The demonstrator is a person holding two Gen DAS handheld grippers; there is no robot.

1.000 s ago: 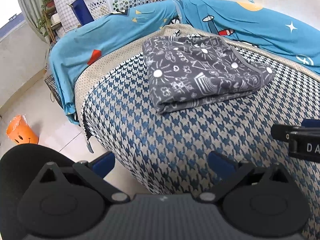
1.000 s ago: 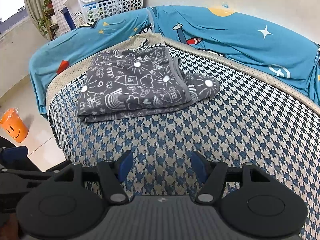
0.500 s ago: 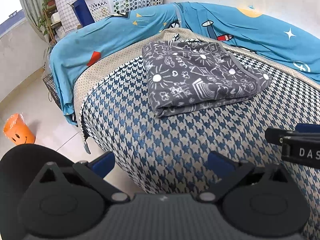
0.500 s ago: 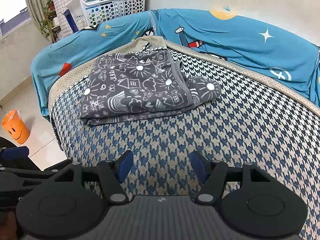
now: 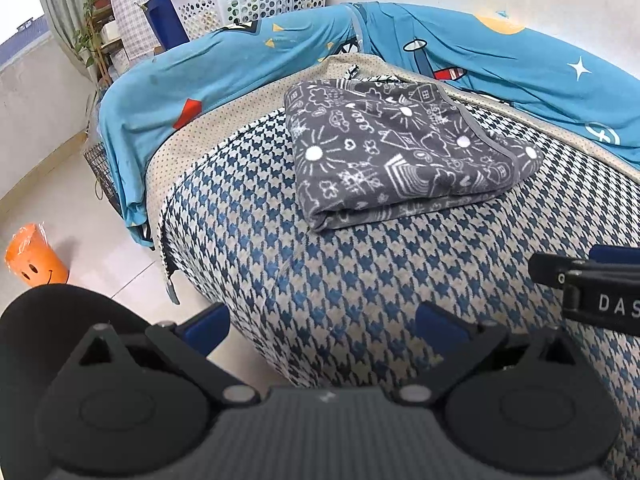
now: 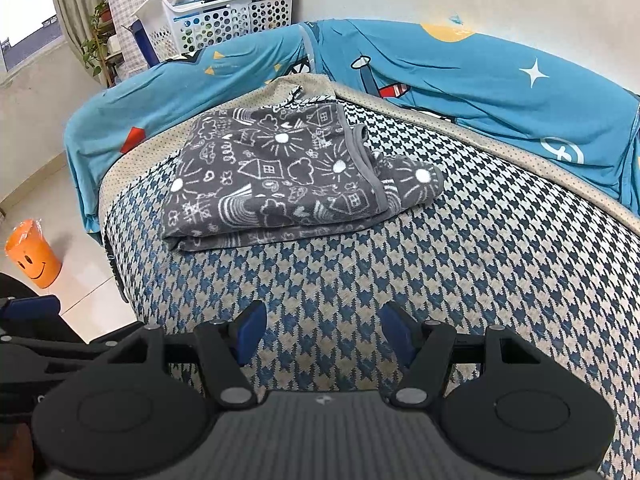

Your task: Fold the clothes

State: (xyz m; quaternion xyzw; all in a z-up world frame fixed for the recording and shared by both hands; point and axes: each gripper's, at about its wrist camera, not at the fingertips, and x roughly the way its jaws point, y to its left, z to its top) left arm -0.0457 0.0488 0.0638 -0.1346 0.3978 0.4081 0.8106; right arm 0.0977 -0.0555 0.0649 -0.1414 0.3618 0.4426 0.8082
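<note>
A grey garment (image 5: 400, 152) (image 6: 288, 184) printed with white doodles lies folded in a flat rectangle on the houndstooth cover (image 5: 360, 272) (image 6: 480, 260), towards its far left end. My left gripper (image 5: 322, 330) hangs open near the cover's front left corner, with nothing between its blue pads. My right gripper (image 6: 322, 332) is open too and empty, over the cover in front of the garment. Both stay well short of the garment. The right gripper's side (image 5: 592, 292) shows at the right edge of the left wrist view.
A blue printed sheet (image 6: 460, 72) drapes the raised back and left end behind the cover. A white laundry basket (image 6: 228, 12) full of items stands behind it. An orange smiley bin (image 5: 34, 260) sits on the tiled floor (image 5: 60, 184) at left.
Both views have tipped up a little, so the garment sits slightly lower in frame. The garment has not moved and both grippers stay open.
</note>
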